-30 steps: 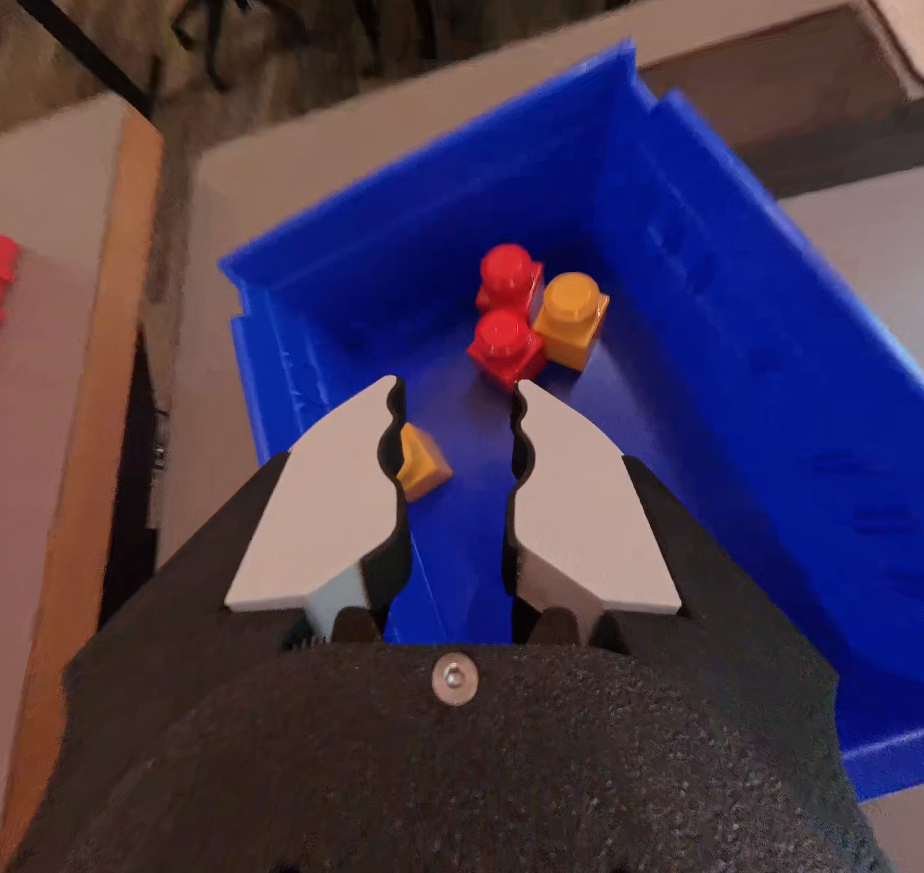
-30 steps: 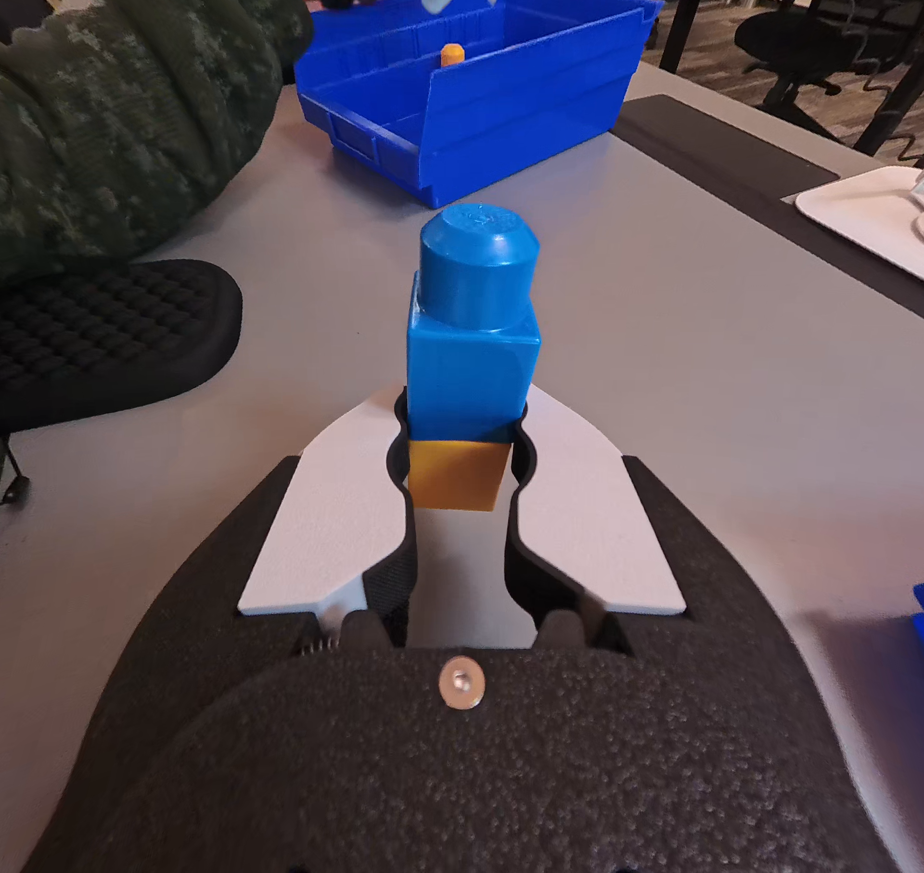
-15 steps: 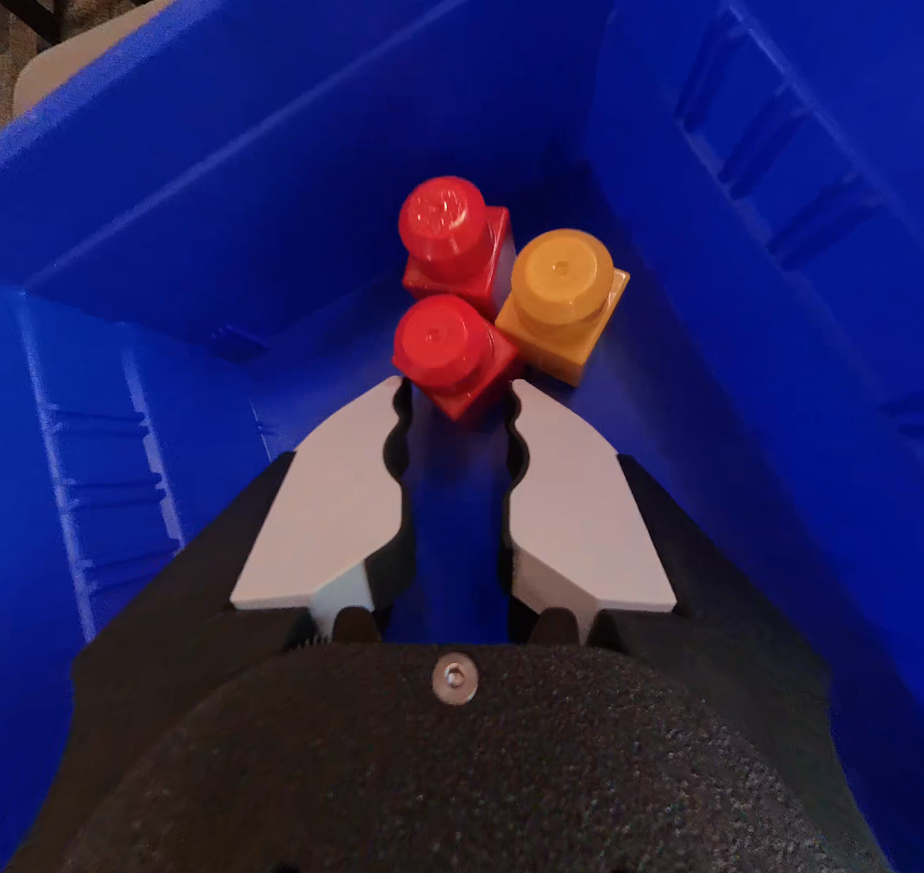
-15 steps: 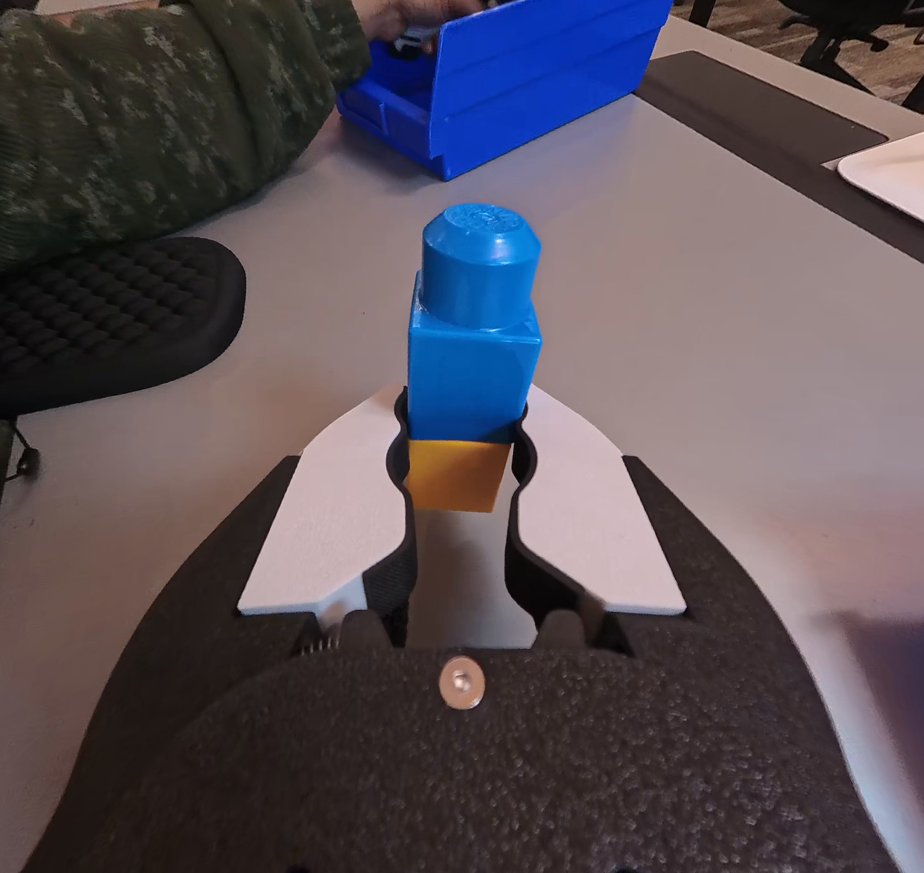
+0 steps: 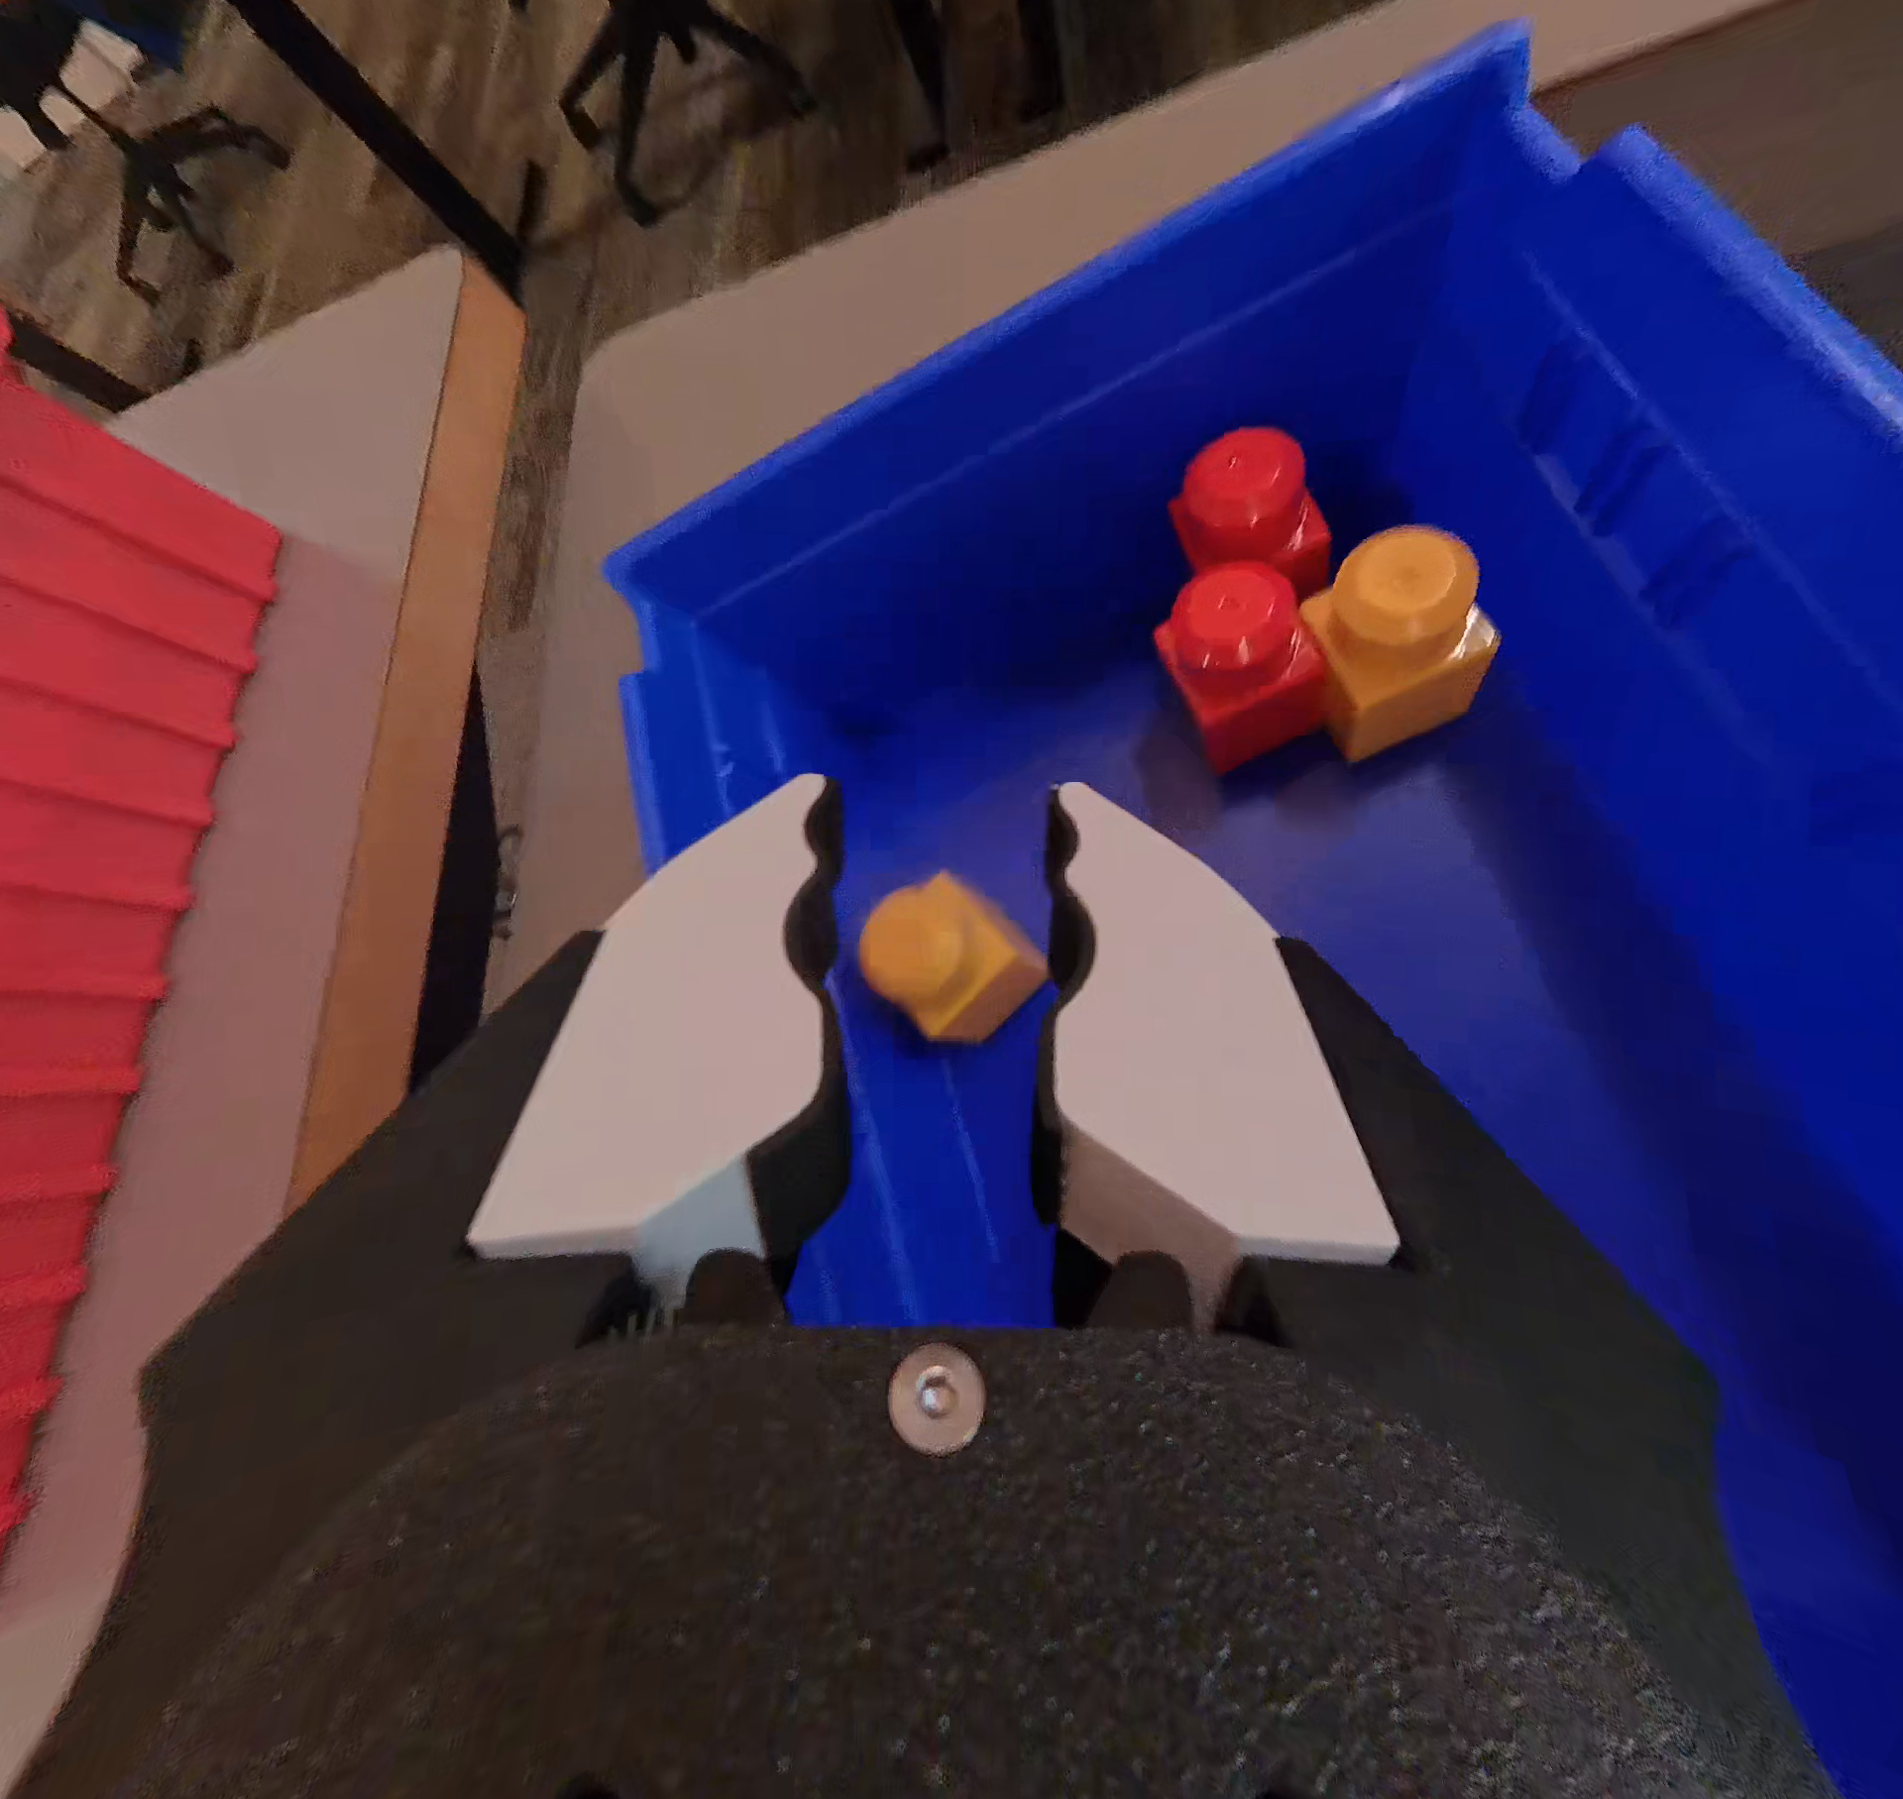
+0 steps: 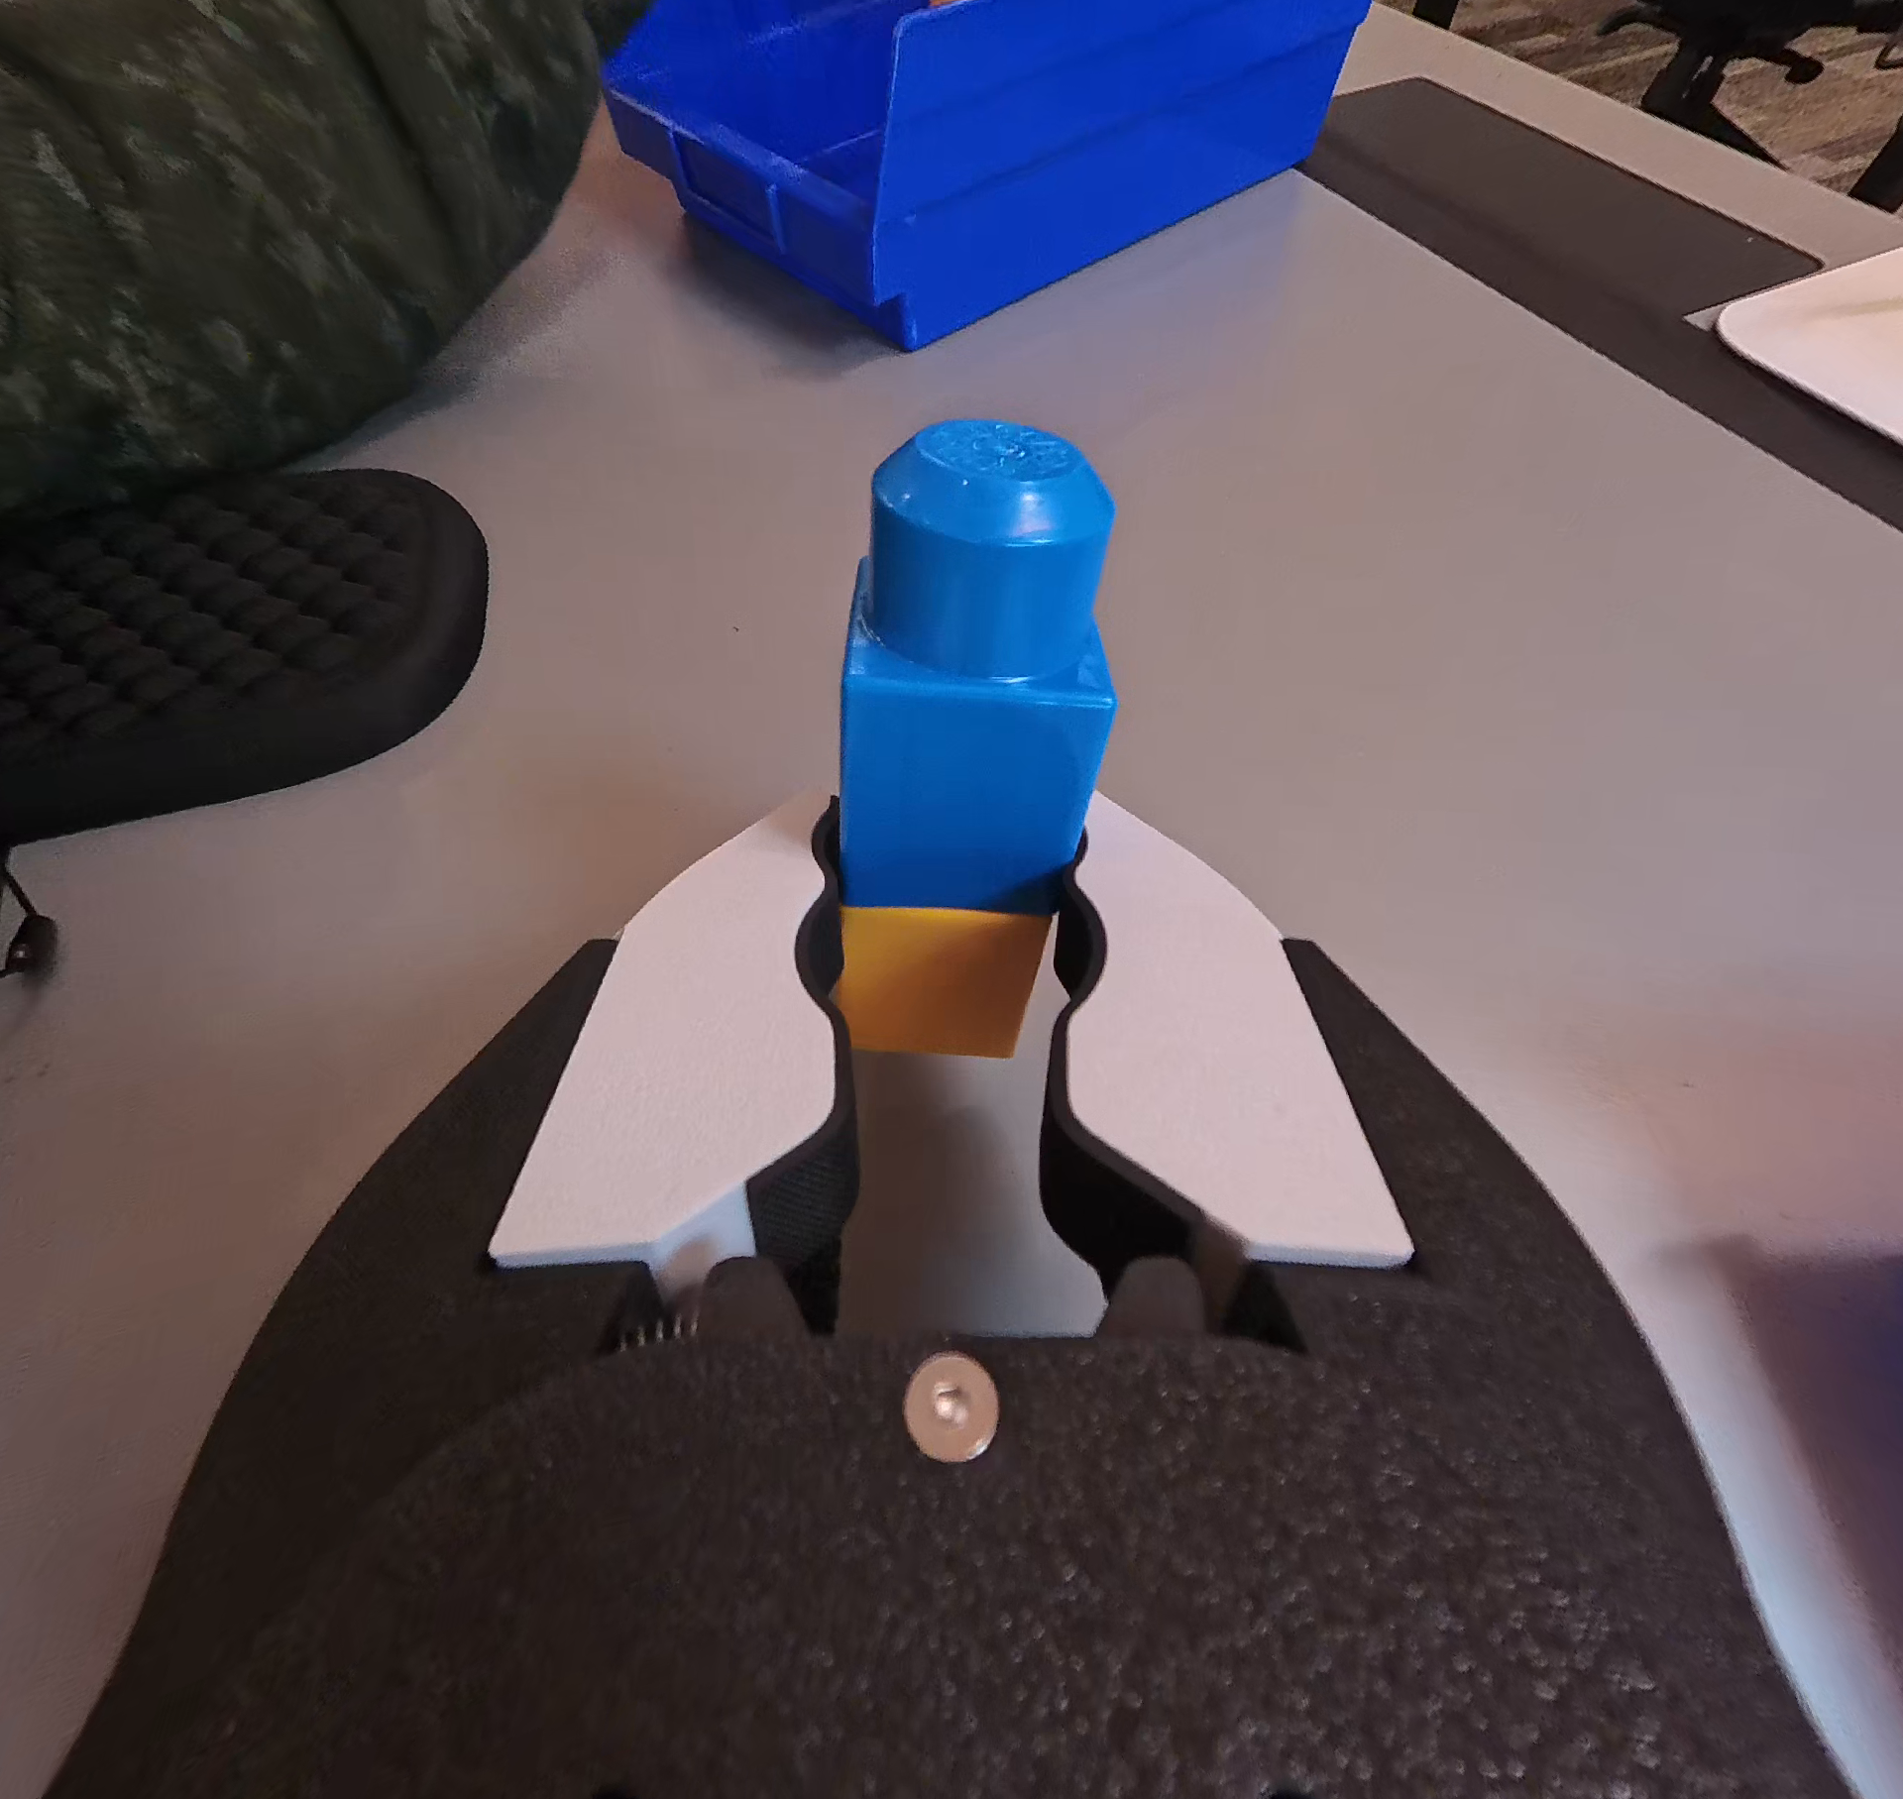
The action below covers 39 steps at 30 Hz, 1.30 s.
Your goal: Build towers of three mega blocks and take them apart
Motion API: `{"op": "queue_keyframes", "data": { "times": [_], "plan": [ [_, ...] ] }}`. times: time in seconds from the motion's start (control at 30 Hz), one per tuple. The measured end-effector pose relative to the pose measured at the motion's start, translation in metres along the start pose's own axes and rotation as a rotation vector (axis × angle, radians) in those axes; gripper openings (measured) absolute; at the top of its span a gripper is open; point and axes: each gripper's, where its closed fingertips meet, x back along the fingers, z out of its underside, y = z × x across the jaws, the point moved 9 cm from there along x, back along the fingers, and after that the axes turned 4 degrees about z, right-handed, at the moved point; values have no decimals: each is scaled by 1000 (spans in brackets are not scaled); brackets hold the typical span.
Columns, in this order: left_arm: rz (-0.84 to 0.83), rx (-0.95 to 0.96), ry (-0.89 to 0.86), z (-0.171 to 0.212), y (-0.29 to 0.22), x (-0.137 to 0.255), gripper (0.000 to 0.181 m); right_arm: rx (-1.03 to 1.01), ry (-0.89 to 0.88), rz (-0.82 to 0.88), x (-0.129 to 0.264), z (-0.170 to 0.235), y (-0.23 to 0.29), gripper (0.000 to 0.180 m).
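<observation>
Right gripper (image 6: 953, 910) clamps blue block (image 6: 973, 740) stacked on orange block (image 6: 932, 977). Left gripper (image 5: 937, 812) wide, empty, above blue bin (image 5: 1648, 926); 4 blocks inside.

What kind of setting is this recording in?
Likely an office or lab workspace: grey desk, wheeled office chairs on carpet, and a blue storage bin of toy blocks.

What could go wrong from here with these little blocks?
The loose orange block between the open left gripper fingers lies tilted in the blue bin, so a grab might slip. The right gripper pinches the blue block low; pressing another on could tilt it.
</observation>
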Motion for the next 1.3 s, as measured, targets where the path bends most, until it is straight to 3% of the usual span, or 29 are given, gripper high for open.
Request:
{"op": "queue_keyframes", "data": {
  "times": [0.07,0.47,0.63,0.73,1.0,1.17,1.3],
  "plan": [
    [5,-22,101,5,7,12,52,-1,9,-2,-1,1,0,38],
    [-8,-84,266,26,19,27,45,-15,40,-14,-4,4,0,38],
    [7,-310,372,19,12,8,49,-30,42,-35,-5,5,-1,38],
    [137,-442,451,10,10,-7,56,-33,49,-44,-6,6,0,38],
    [143,-715,673,10,-3,-51,63,-39,36,-36,-4,6,-3,38],
    [130,-855,735,29,-12,-69,47,-29,42,-34,-4,7,-3,38],
    [86,-908,646,21,-18,-44,38,-14,39,-32,-3,5,-2,38]
  ]
}}
